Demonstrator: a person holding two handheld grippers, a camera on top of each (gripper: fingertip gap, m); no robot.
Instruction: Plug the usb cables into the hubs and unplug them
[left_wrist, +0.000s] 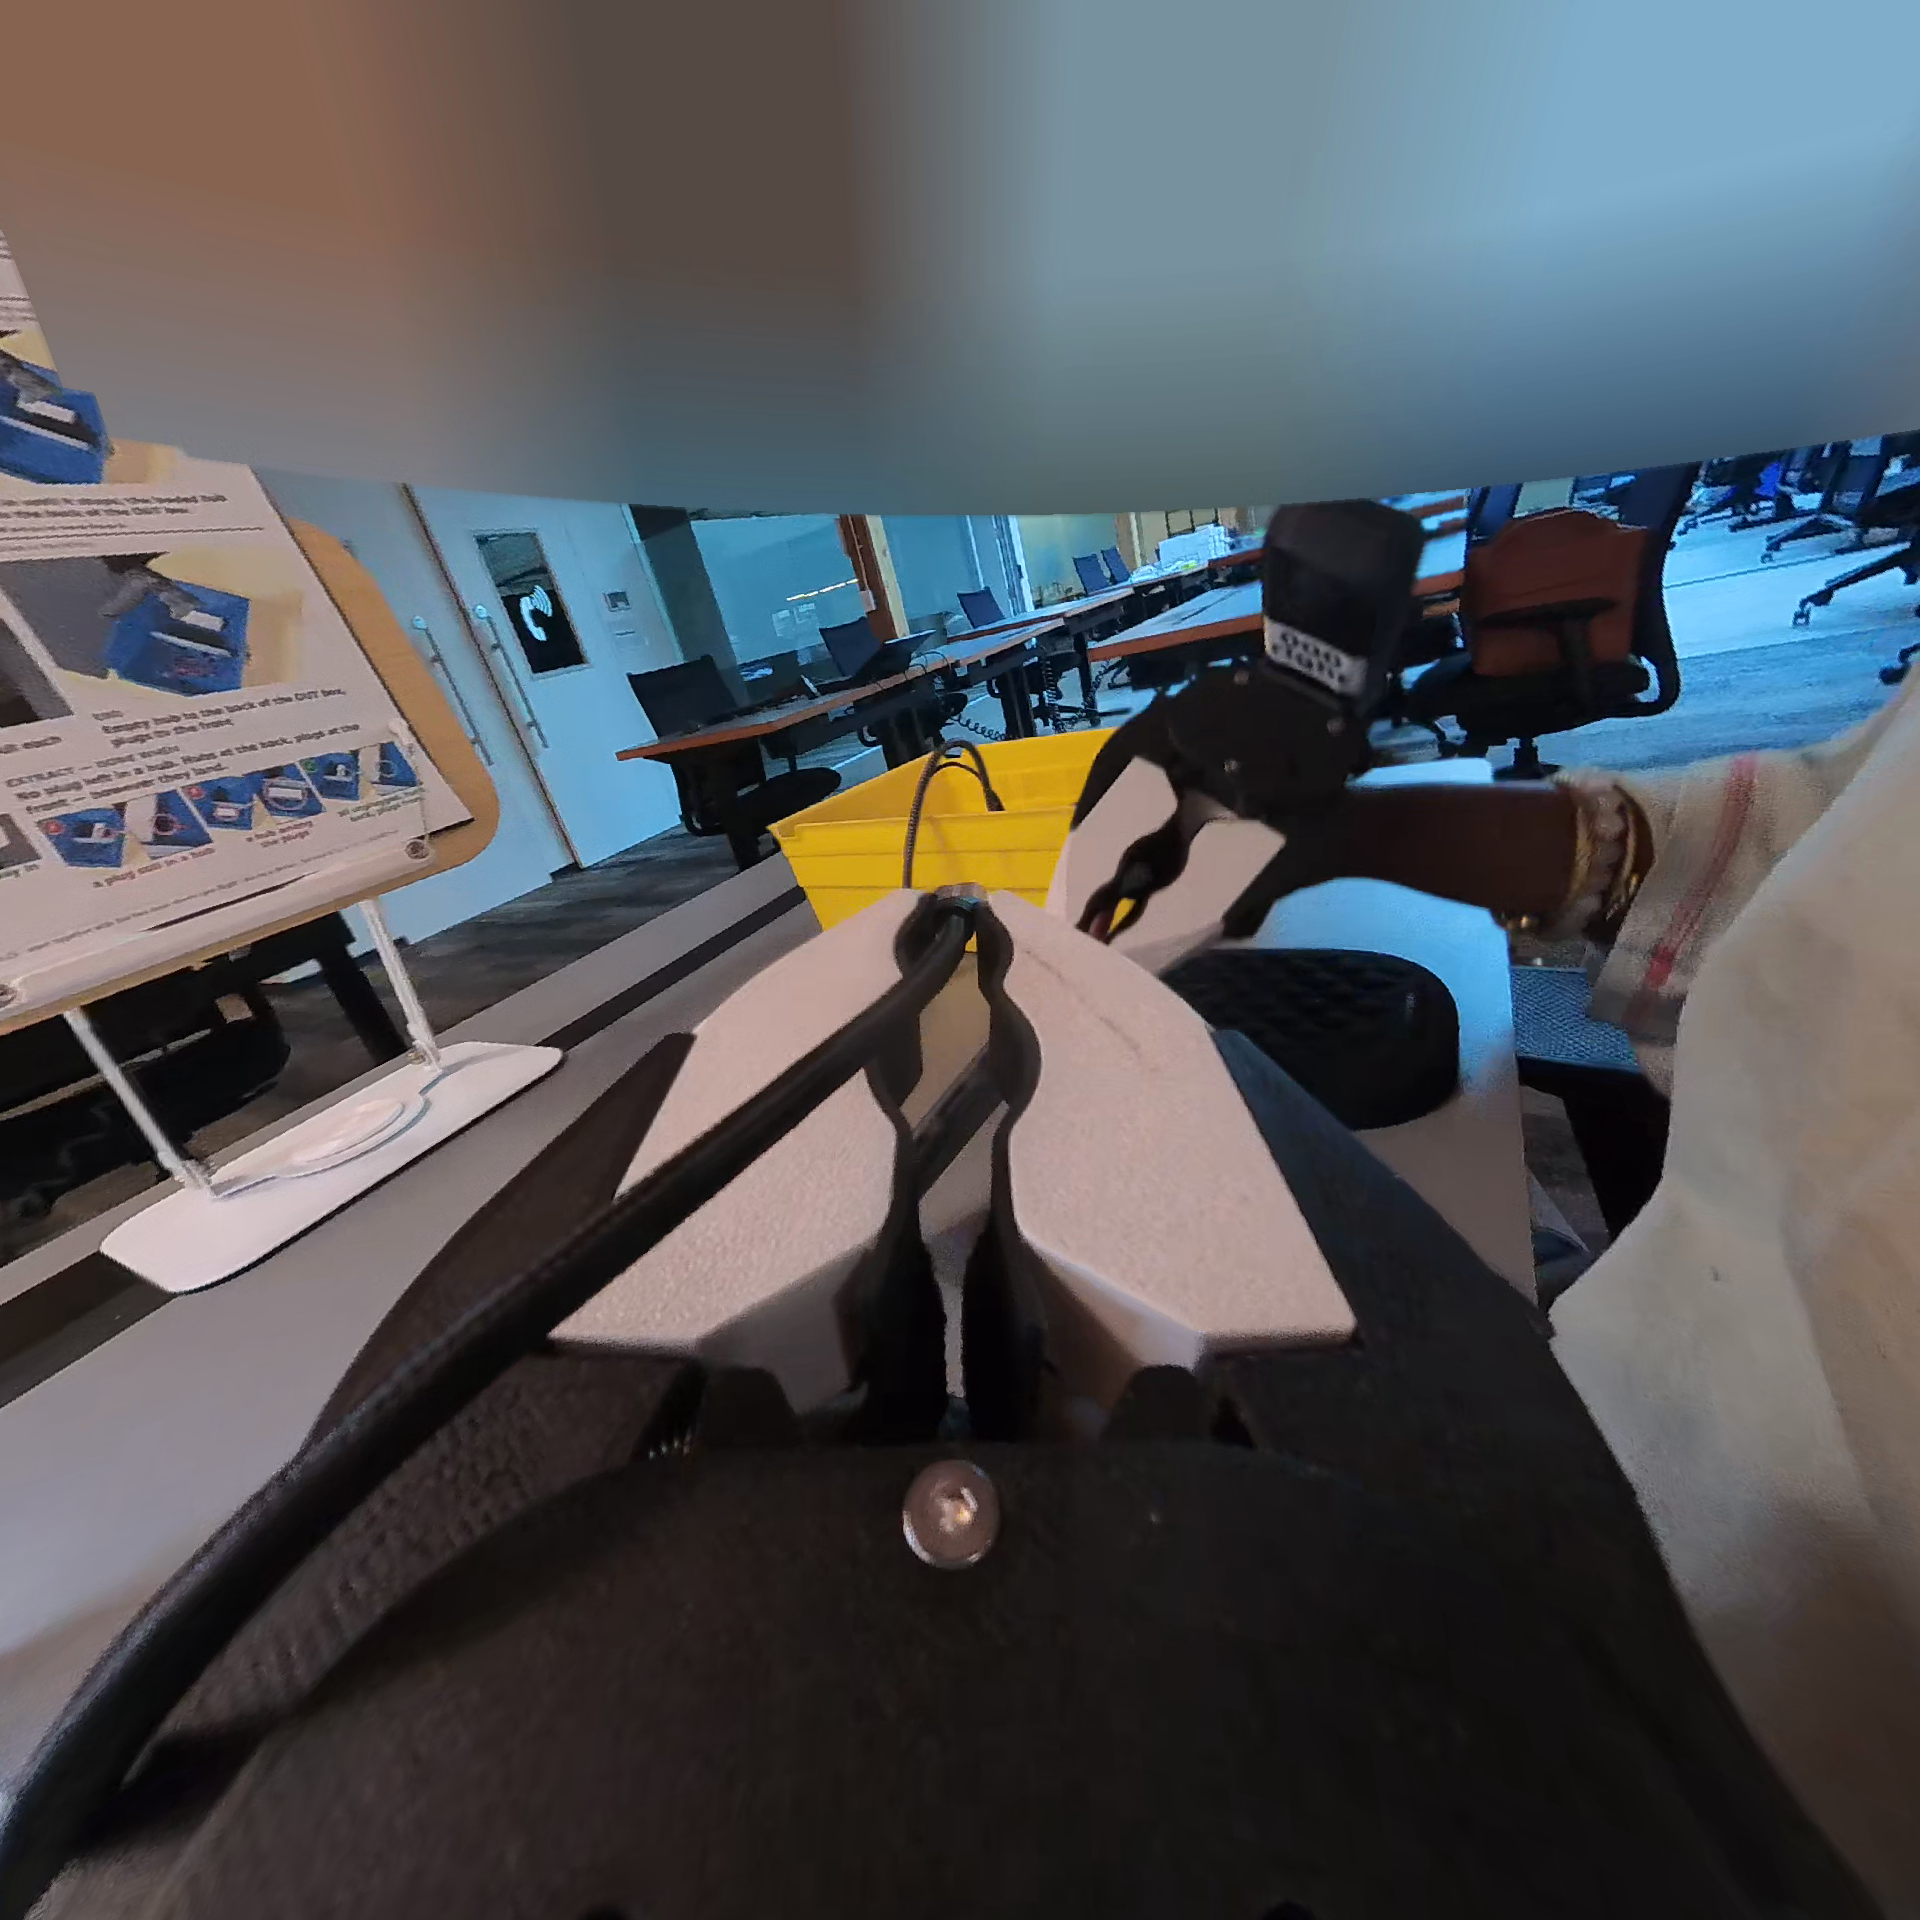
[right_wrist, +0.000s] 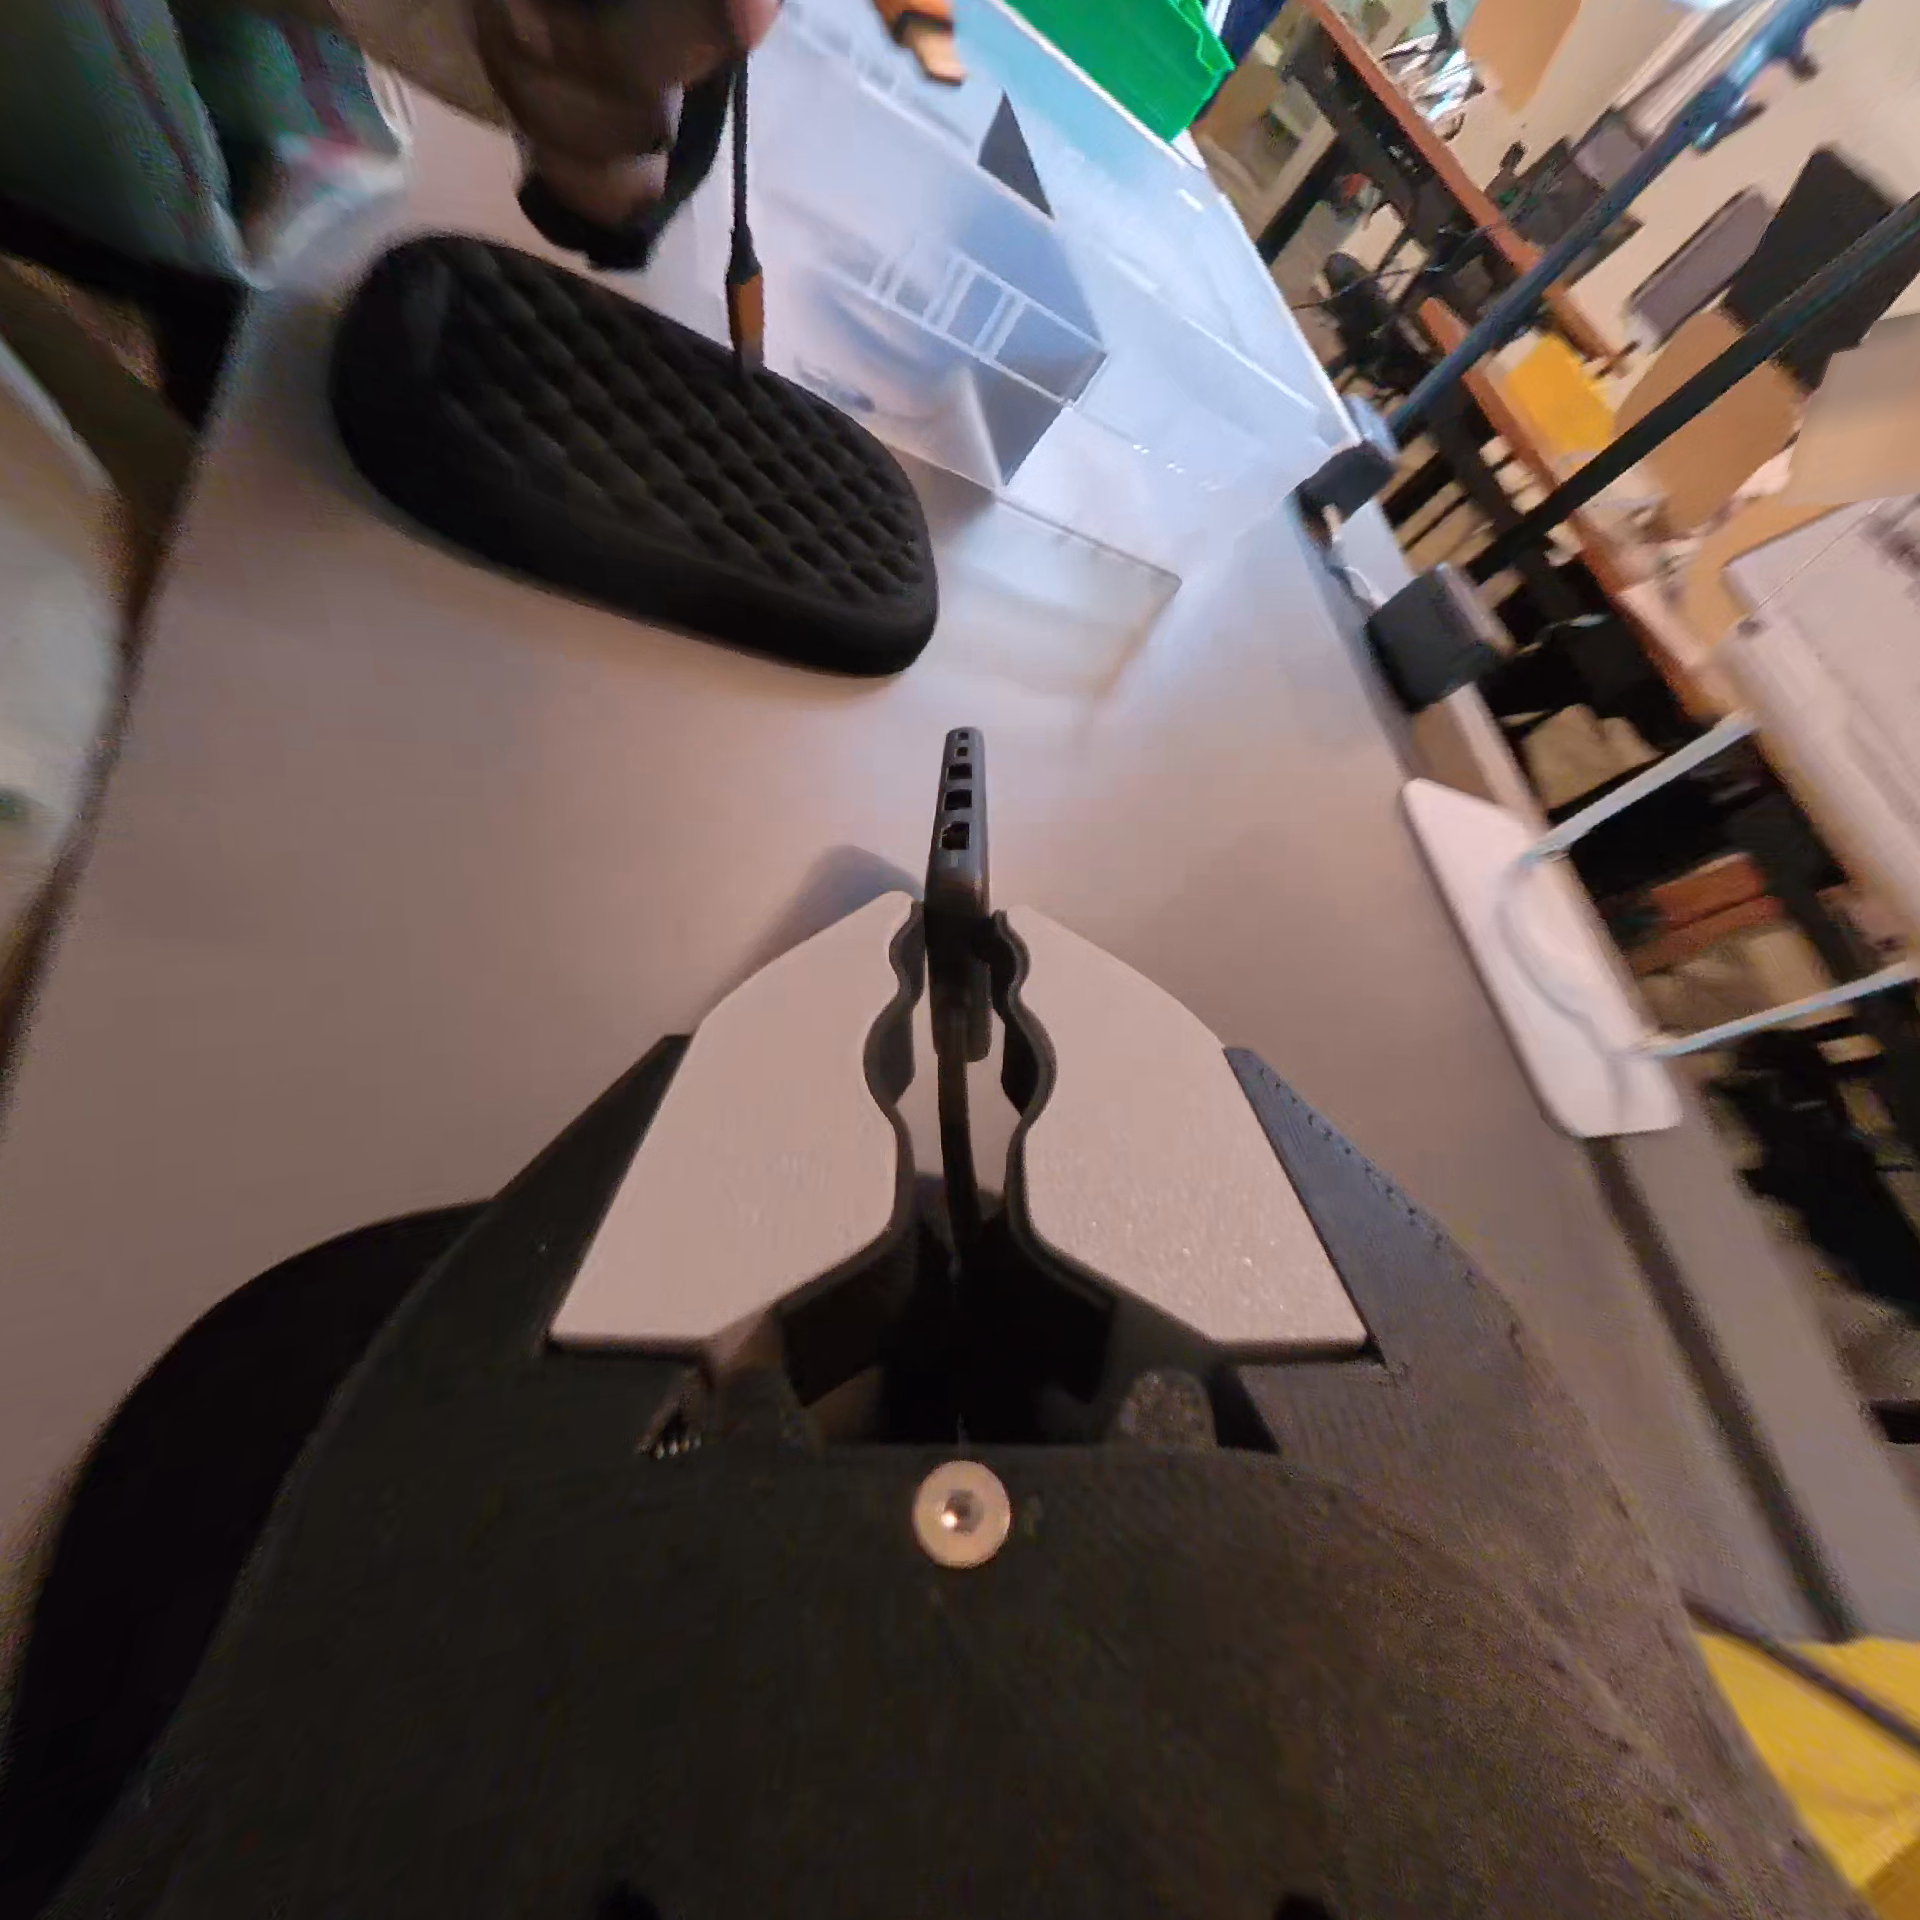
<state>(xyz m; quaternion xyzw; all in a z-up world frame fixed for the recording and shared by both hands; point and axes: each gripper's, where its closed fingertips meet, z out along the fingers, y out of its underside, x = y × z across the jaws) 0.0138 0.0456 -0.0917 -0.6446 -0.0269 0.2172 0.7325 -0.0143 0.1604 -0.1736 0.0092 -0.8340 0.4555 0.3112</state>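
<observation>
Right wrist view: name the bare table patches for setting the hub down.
Bare grey table lies ahead of the hub, between the black mesh pad and the white stand base. Crowded beyond the pad: clear organiser, dangling cable.

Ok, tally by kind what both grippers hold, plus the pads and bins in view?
USB hub: 1, in right gripper
USB cable: 1, in left gripper
Black pad: 1
Yellow bin: 1
Green bin: 1
Clear bin: 1
Total: 6
</observation>
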